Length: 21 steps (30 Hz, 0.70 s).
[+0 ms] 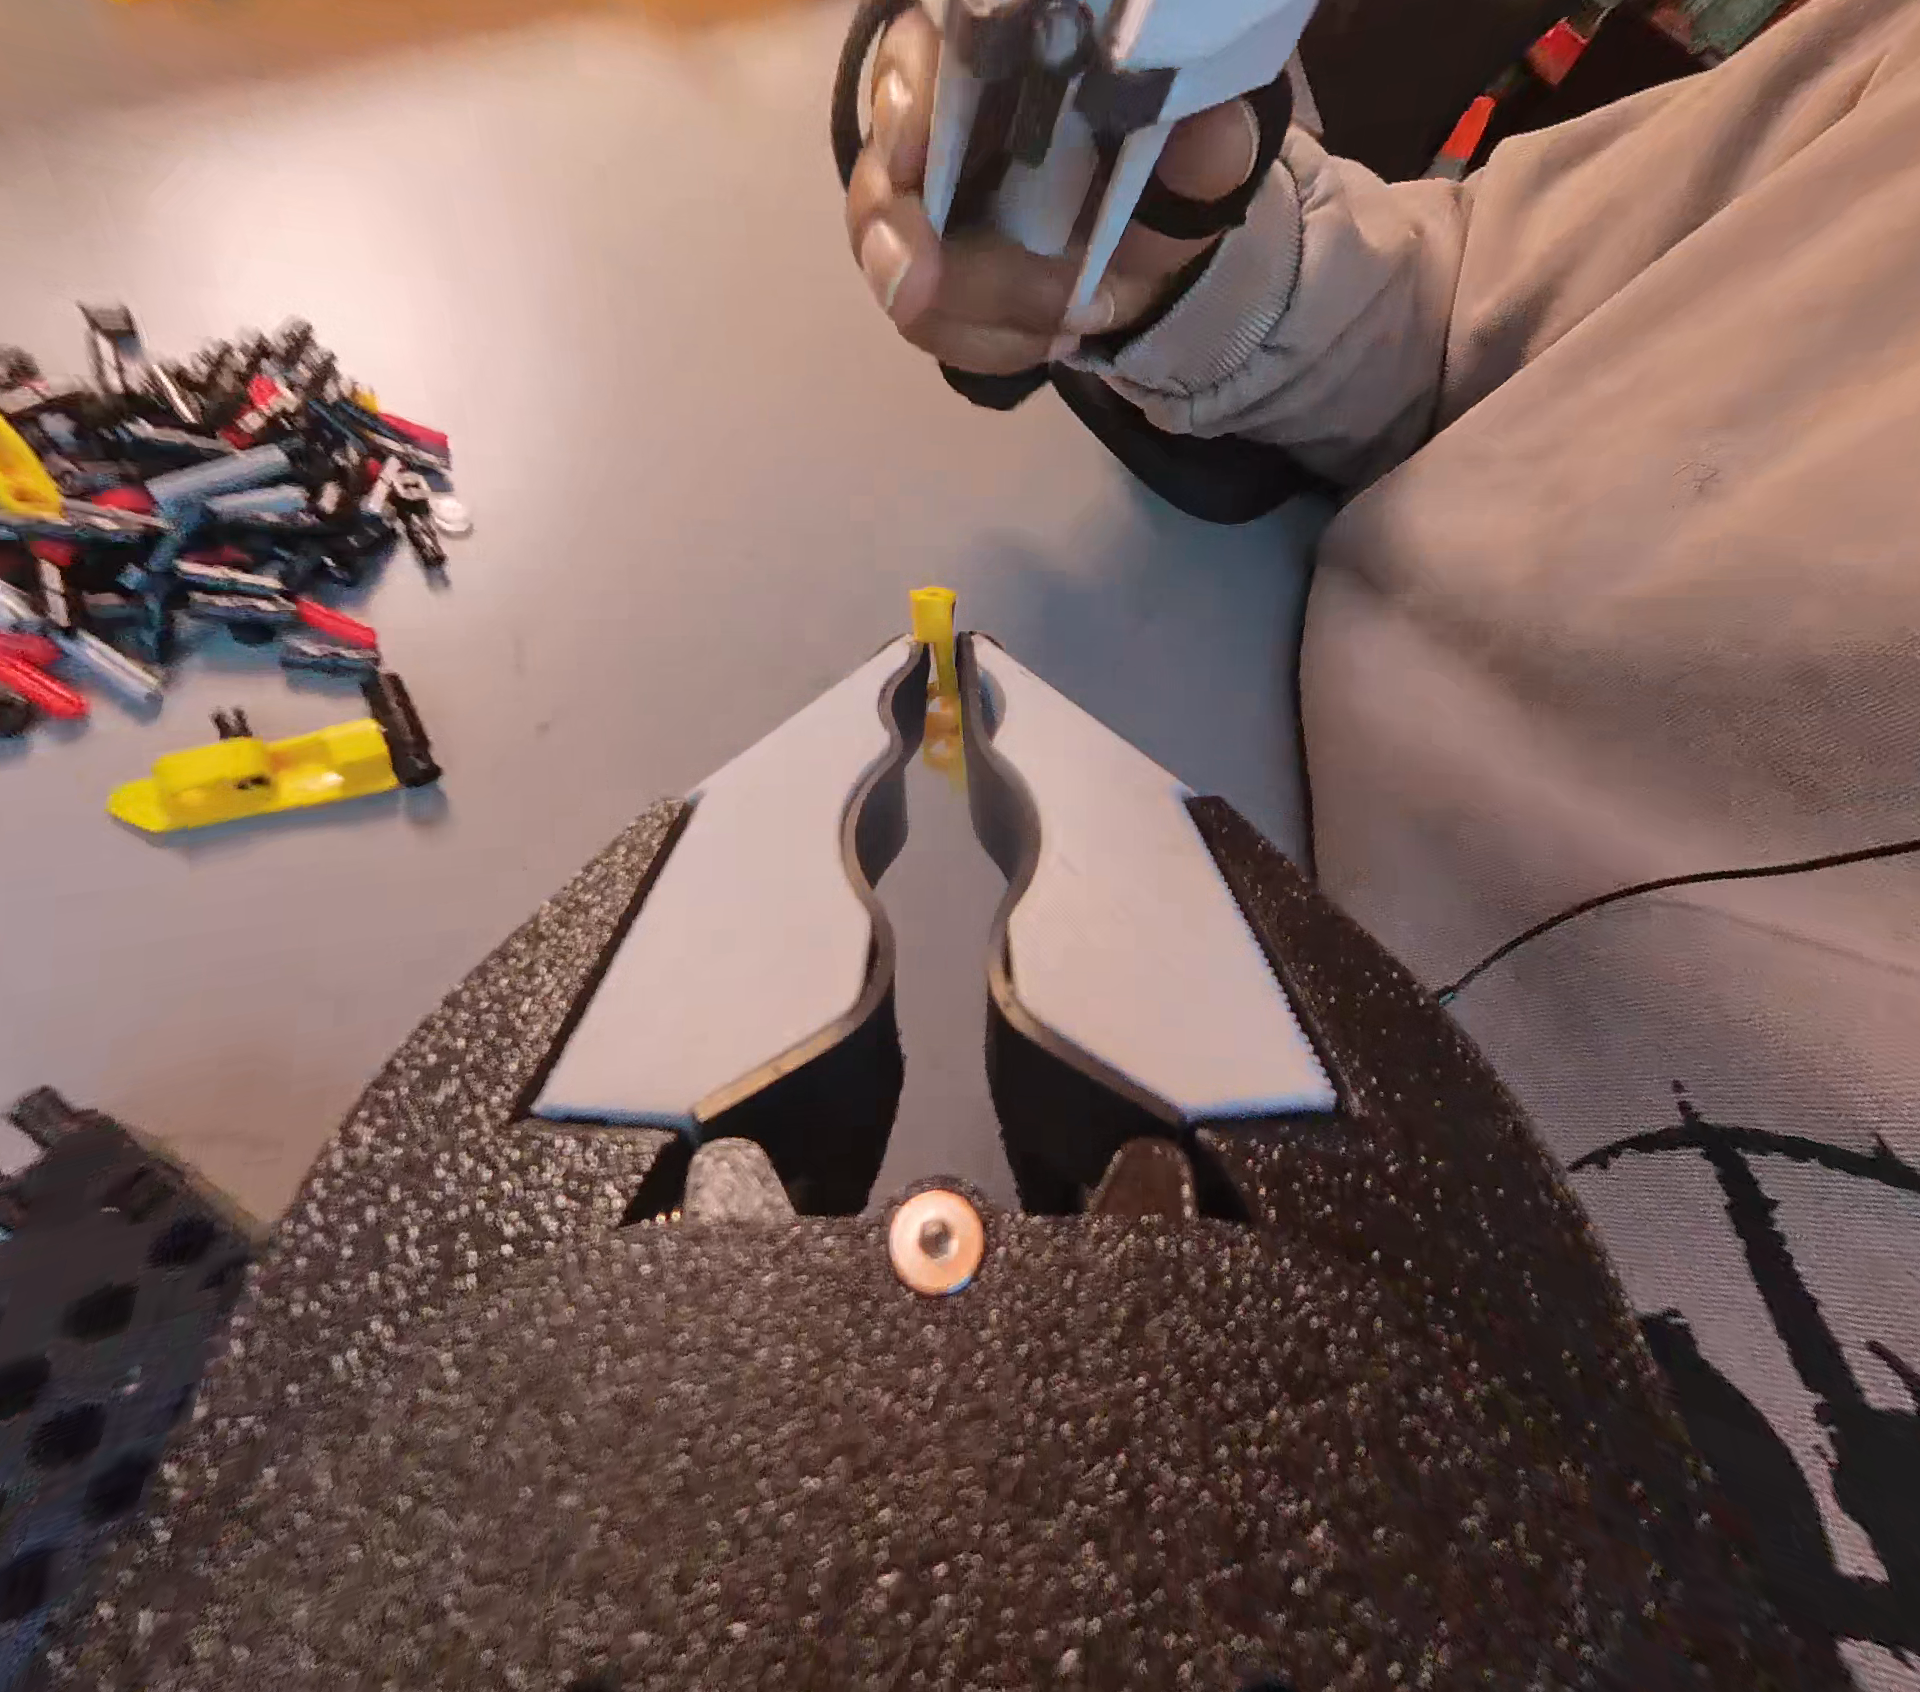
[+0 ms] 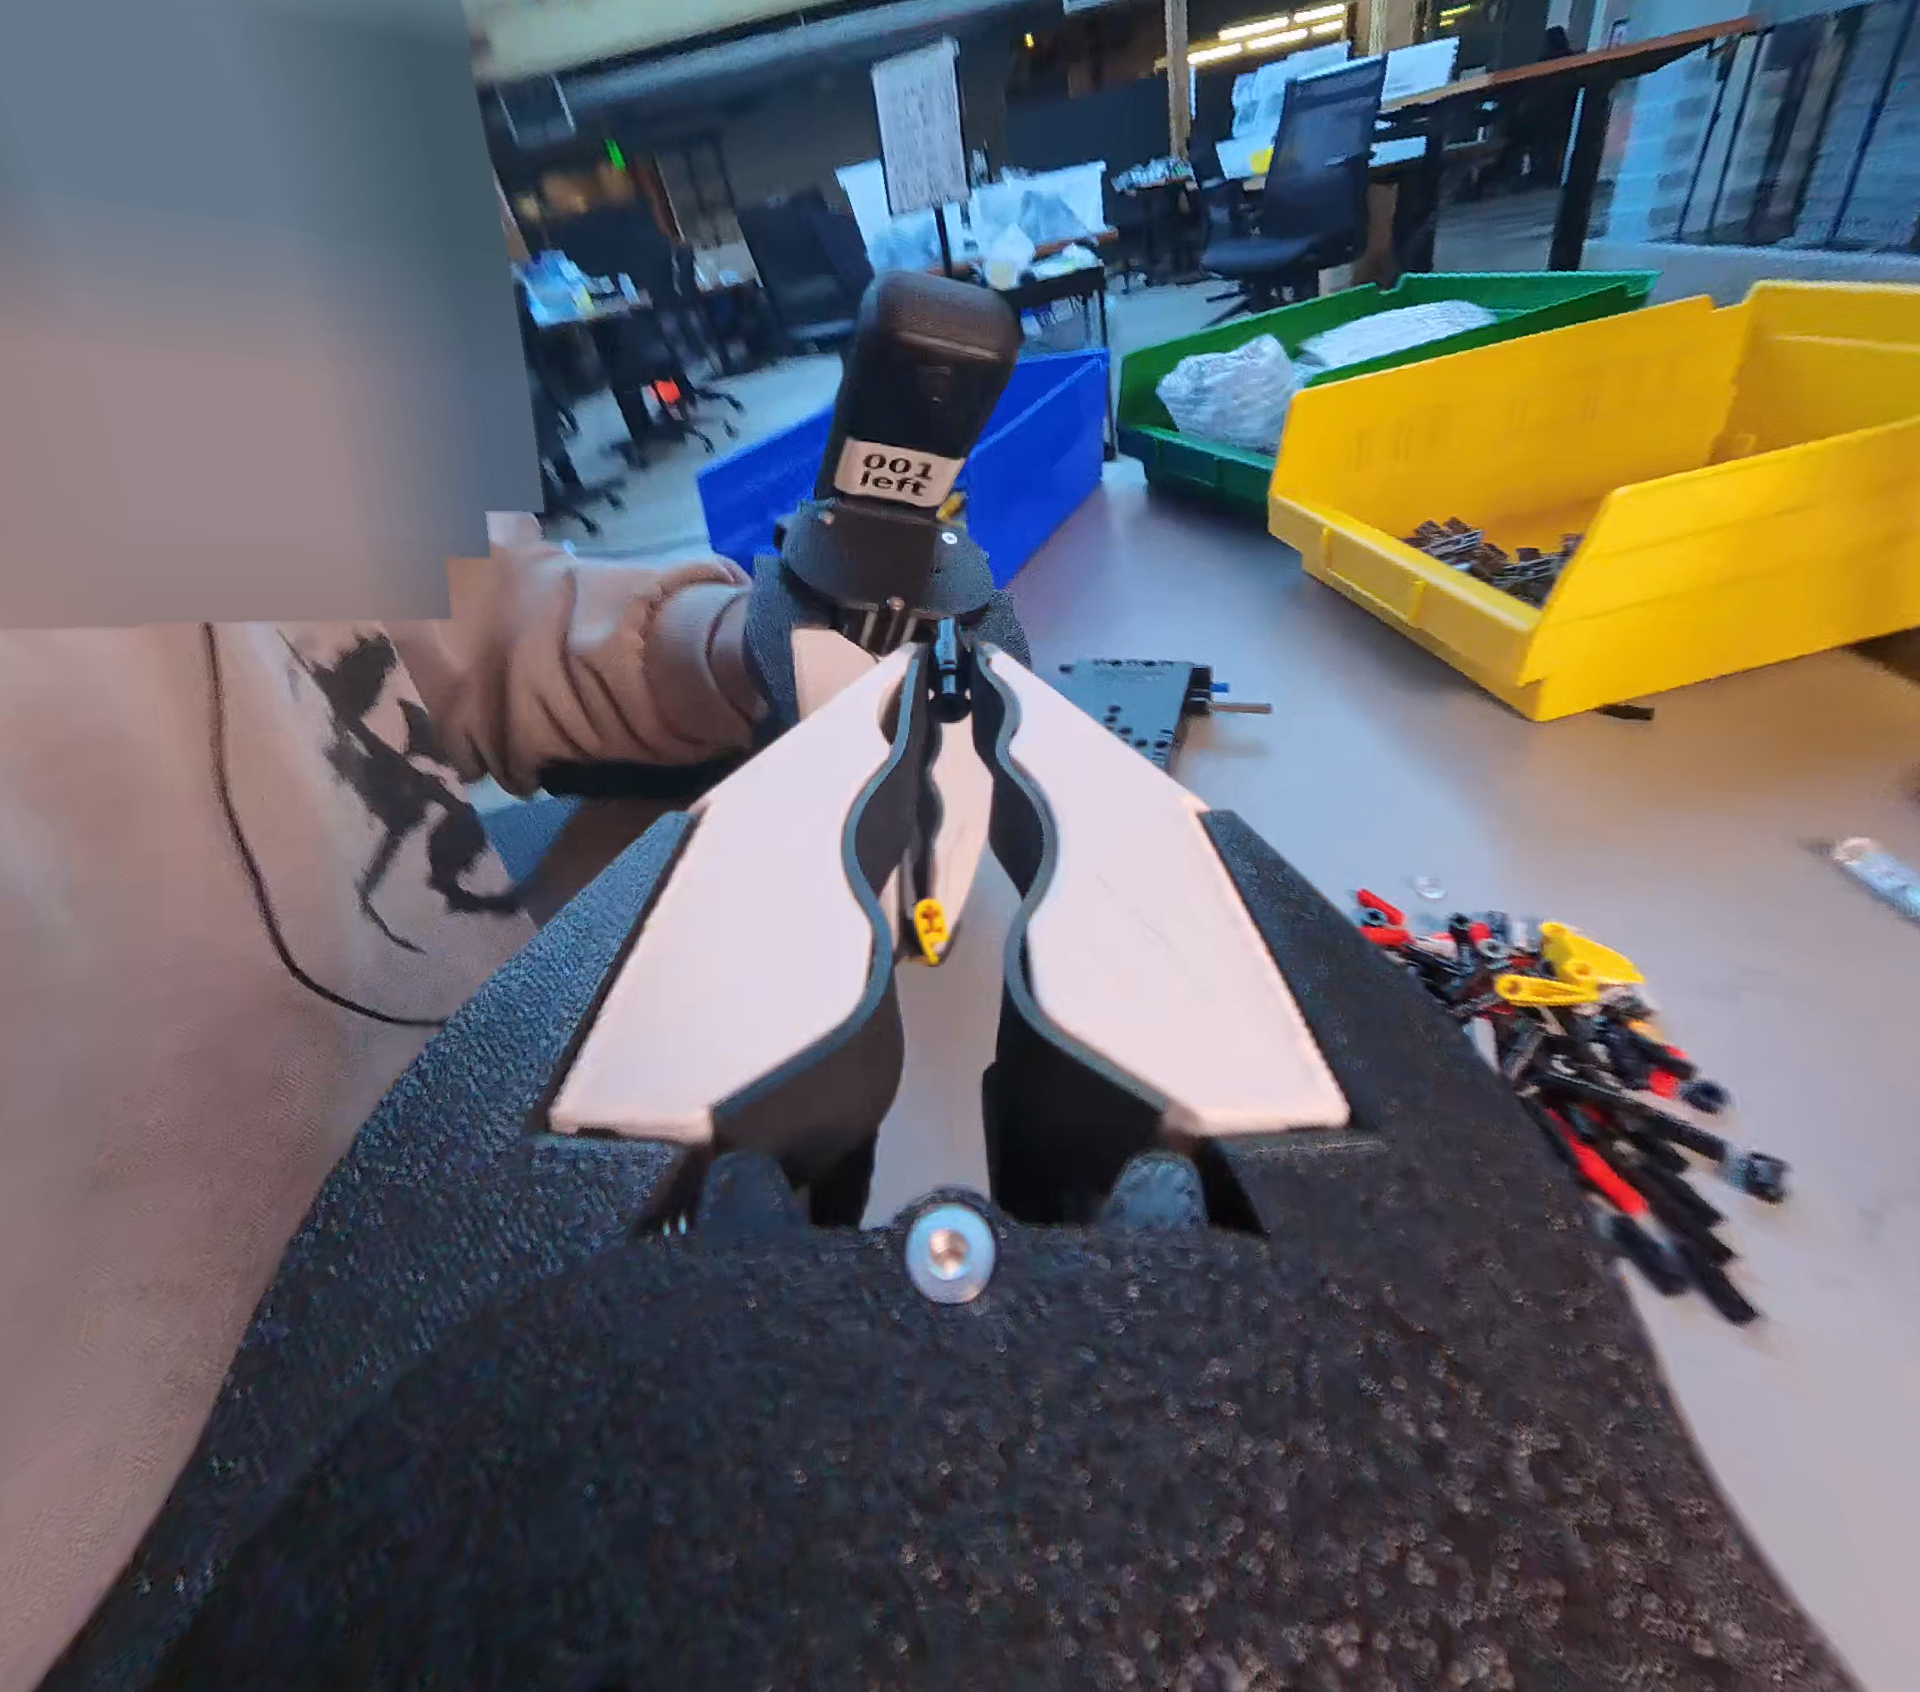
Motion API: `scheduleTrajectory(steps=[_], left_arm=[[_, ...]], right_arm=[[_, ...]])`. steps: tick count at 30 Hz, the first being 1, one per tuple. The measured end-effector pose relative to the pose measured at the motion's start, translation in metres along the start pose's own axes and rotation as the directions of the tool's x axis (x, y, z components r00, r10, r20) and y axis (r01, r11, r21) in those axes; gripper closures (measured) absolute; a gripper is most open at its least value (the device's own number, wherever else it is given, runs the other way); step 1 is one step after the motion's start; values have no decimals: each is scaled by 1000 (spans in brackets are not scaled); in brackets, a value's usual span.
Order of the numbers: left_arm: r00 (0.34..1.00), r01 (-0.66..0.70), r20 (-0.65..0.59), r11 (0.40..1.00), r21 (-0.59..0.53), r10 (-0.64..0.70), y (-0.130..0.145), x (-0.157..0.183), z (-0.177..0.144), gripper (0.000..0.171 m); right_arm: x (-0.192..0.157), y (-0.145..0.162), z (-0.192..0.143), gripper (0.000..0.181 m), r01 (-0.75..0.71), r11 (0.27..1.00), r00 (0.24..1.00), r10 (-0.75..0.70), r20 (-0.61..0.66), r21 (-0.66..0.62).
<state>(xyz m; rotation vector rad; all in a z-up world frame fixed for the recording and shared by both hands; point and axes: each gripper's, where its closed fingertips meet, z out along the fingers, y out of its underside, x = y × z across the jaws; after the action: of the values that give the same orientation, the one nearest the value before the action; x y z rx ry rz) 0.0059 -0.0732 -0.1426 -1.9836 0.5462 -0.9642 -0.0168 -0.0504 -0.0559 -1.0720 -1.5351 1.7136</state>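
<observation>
Jaws of the left gripper (image 1: 940,645) pinched a small yellow plastic pin (image 1: 933,619) upright, facing the right gripper (image 2: 943,666), which nipped a small black plastic piece (image 2: 945,668).

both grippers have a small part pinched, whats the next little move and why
Probably draw the right gripper back a little, so that its black pin comes nearer the holed end of the yellow piece pinched by the left gripper. Both jaws look shut on their parts. In the right wrist view the pin sits well past the yellow piece, not touching it.
</observation>
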Motion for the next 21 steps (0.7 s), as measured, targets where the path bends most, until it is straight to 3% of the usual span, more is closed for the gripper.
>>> scheduleTrajectory(steps=[4, 8, 11, 15, 18, 21], left_arm=[[999, 42, 18, 997, -60, -41, 15, -6, -1, 151], [980, 160, -144, 973, 167, -136, -22, 6, -24, 140], [954, 235, -239, 944, 231, -180, -32, 13, -33, 138], [969, 204, -165, 972, 118, -183, -12, 6, -20, 139], [982, 125, -159, 985, 123, -105, -15, 15, -19, 140], [997, 46, -72, 996, 71, -41, -6, 9, -16, 139]], right_arm=[[-5, 17, 2, 175, 162, 982, 986, -165, -21, -97], [-13, 24, 6, 175, 276, 951, 960, -280, -10, -137], [-14, 28, 8, 175, 354, 920, 932, -362, -16, -169], [-15, 40, 11, 175, 418, 878, 903, -431, -3, -232], [-11, 58, 12, 175, 413, 858, 903, -429, 15, -305], [-12, 71, 10, 175, 385, 856, 919, -389, 59, -346]])
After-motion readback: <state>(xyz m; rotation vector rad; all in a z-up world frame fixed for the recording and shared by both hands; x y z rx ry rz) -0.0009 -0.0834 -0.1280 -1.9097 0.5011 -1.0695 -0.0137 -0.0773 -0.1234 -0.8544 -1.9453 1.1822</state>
